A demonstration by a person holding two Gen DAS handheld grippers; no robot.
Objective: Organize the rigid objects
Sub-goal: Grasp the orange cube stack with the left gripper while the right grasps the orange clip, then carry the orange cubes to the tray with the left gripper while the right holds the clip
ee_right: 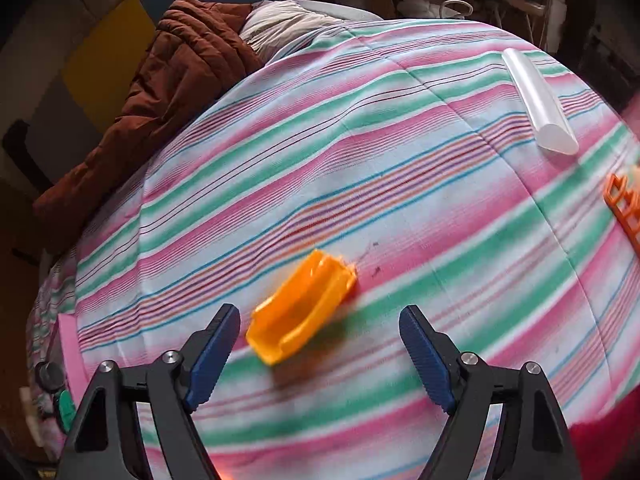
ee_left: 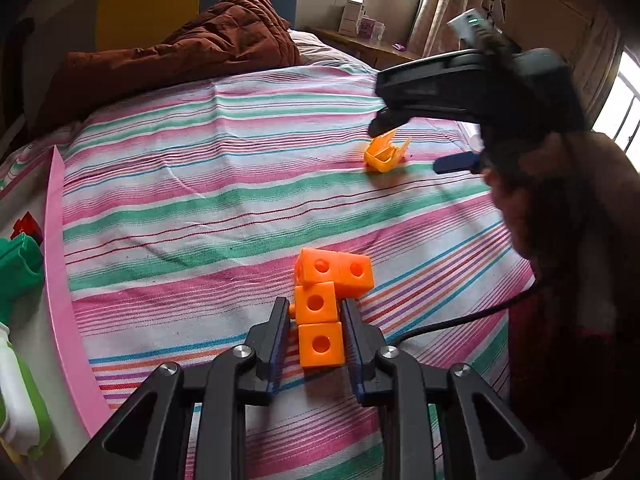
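A cluster of orange linking cubes (ee_left: 326,300) lies on the striped bedsheet (ee_left: 208,208). My left gripper (ee_left: 316,316) is shut on its near cubes, one finger on each side. An orange trough-shaped plastic piece (ee_left: 386,152) lies farther off on the sheet. It also shows in the right wrist view (ee_right: 302,306), just ahead of my right gripper (ee_right: 320,320), which is open and empty with the piece between and beyond its fingers. The right gripper also shows in the left wrist view (ee_left: 424,144), held over that piece.
A pink tray edge (ee_left: 60,280) runs along the left with green (ee_left: 18,268) and red toys beyond it. A clear plastic tube (ee_right: 538,102) and an orange lattice piece (ee_right: 624,208) lie at the right. A brown quilt (ee_left: 180,52) is bunched at the bed's head.
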